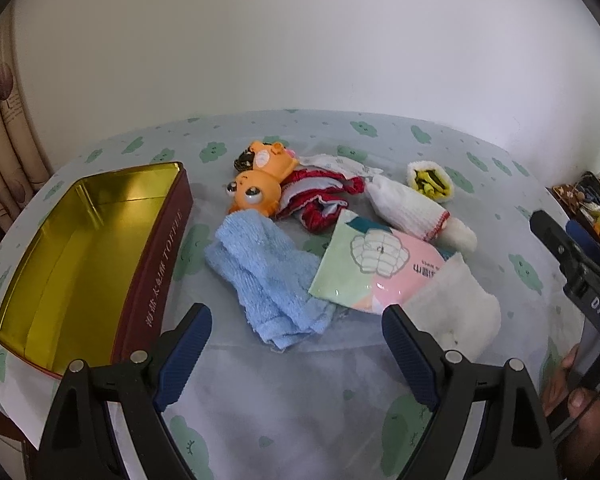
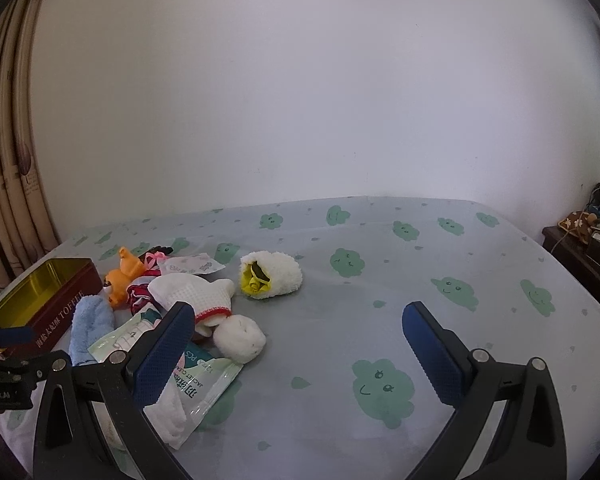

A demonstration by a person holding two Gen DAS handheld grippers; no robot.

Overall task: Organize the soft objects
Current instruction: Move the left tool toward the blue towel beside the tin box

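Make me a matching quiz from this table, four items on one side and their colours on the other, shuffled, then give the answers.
Items:
1. towel
2. tin box, inside
3. doll head
4. wipes packet

Colours:
A. orange
B. pink and pale green
C. light blue
D. gold

Pairs: 1-C, 2-D, 3-A, 4-B

Both wrist views, low, share the toy pile (image 1: 300, 216).

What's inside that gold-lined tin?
Nothing visible: the tin shows only bare gold floor and walls. Its near corner is hidden behind the left gripper, whose jaws stand open.
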